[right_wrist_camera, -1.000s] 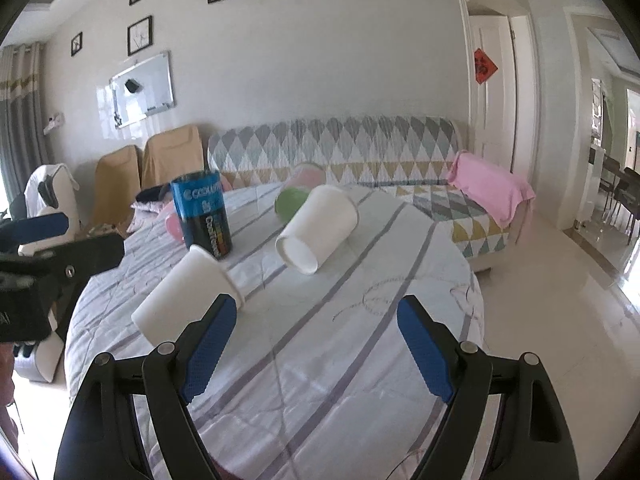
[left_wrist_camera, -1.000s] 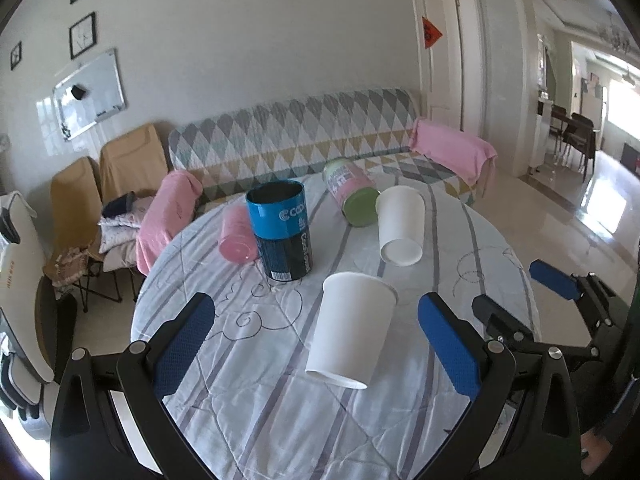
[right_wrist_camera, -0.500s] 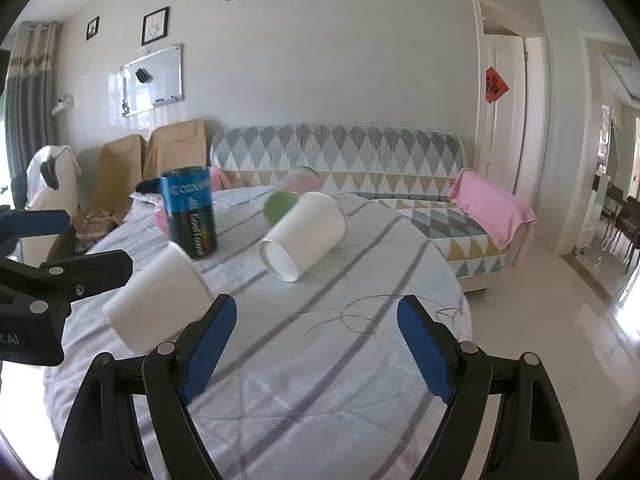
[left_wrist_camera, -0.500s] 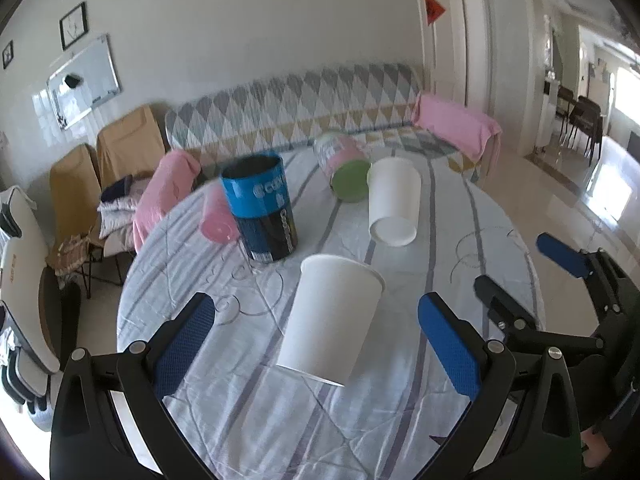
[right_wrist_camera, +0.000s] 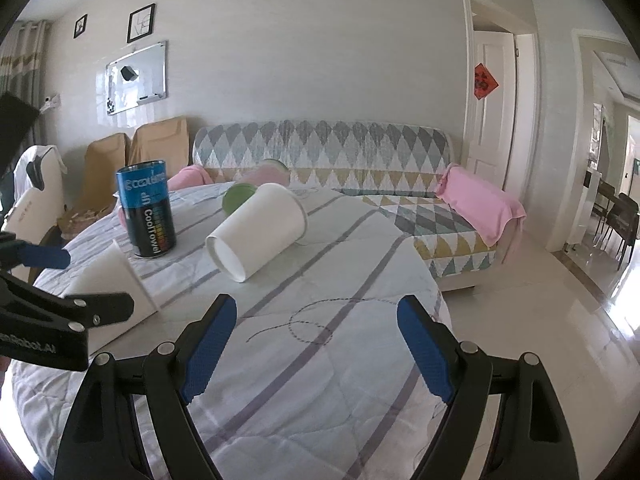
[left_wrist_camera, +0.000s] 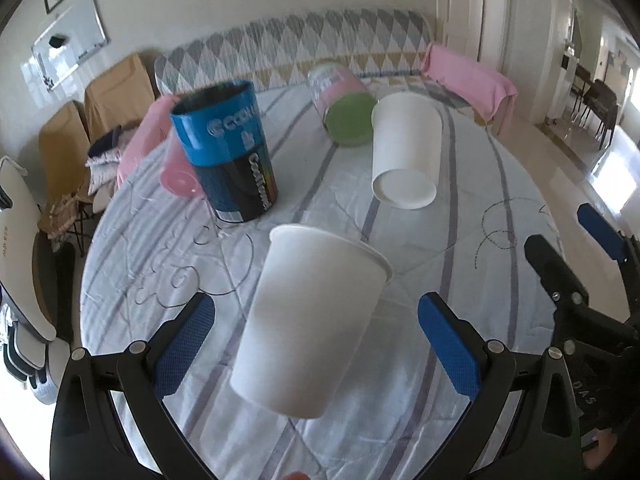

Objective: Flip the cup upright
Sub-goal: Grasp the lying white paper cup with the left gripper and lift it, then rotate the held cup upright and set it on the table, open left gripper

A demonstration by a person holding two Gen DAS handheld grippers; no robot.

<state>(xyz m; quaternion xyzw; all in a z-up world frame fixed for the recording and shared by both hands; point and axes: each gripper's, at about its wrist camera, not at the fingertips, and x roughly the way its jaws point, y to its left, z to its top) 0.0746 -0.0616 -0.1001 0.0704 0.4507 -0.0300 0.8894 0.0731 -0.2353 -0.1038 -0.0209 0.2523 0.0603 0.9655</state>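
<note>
A white paper cup [left_wrist_camera: 308,320] lies on its side on the round table, base toward me, between the spread fingers of my open left gripper [left_wrist_camera: 316,344]; neither pad touches it. It also shows in the right wrist view [right_wrist_camera: 116,284], partly behind the left gripper. A second white cup [left_wrist_camera: 404,156] lies on its side farther back, also in the right wrist view [right_wrist_camera: 260,236]. My right gripper [right_wrist_camera: 316,344] is open and empty over the table's right part, and shows at the right edge of the left wrist view [left_wrist_camera: 568,264].
A blue and black can [left_wrist_camera: 228,152] stands upright at the back left. A pink cup [left_wrist_camera: 176,176] and a pink-green cup [left_wrist_camera: 344,104] lie on their sides behind. The table has a striped cloth [left_wrist_camera: 460,240]. A sofa [right_wrist_camera: 360,156] stands behind.
My left gripper has moved forward and down, so the near white cup now sits between its fingers. The right gripper has dropped lower and stayed open.
</note>
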